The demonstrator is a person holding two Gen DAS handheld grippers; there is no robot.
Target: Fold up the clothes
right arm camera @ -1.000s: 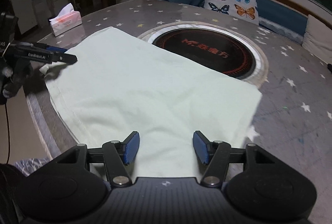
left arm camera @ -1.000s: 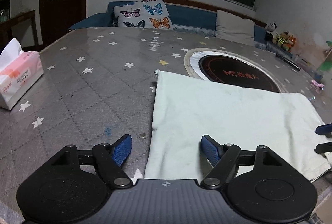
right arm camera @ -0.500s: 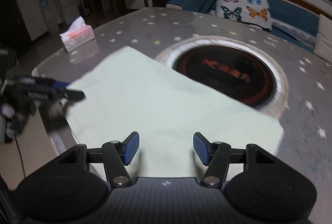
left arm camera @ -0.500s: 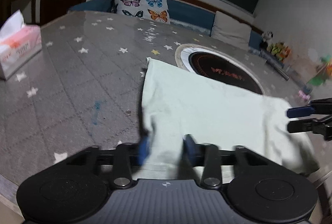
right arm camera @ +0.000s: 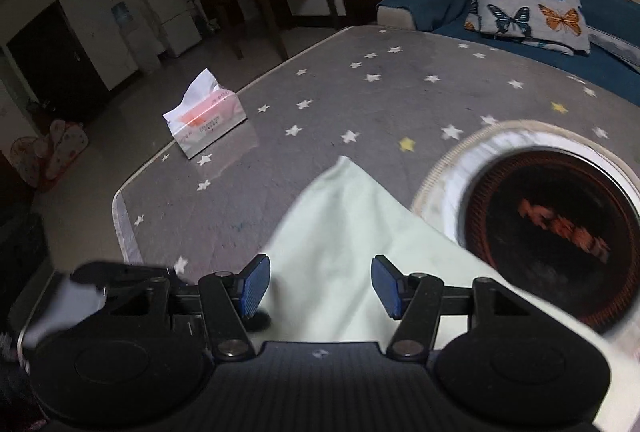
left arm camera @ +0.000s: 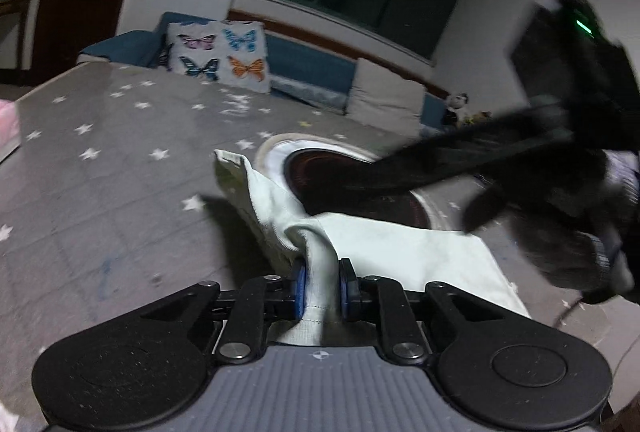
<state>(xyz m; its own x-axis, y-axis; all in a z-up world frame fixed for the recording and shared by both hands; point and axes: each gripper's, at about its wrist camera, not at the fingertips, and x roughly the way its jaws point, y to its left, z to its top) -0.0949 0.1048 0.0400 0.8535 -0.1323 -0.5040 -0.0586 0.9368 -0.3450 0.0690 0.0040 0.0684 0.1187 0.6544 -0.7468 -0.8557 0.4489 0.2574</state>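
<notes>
Pale cloth (left arm camera: 400,244), one piece, lies on the table (left arm camera: 100,192) by the hob (right arm camera: 560,232). Left gripper (left arm camera: 322,284) pinches its hem and lifts a ridge; right gripper (right arm camera: 320,282) hovers over it, jaws spread. A fold looks underway: next, carry the hem across. One tissue box (right arm camera: 206,116).

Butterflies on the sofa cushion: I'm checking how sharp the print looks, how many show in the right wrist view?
4, on the cushion in a two-by-two grid: purple top left, blue top right, dark blue bottom left, orange bottom right. Its back is hidden.

Pale-green cloth (left arm camera: 404,244) — near edge bunched and lifted, the rest draped on the table
</notes>
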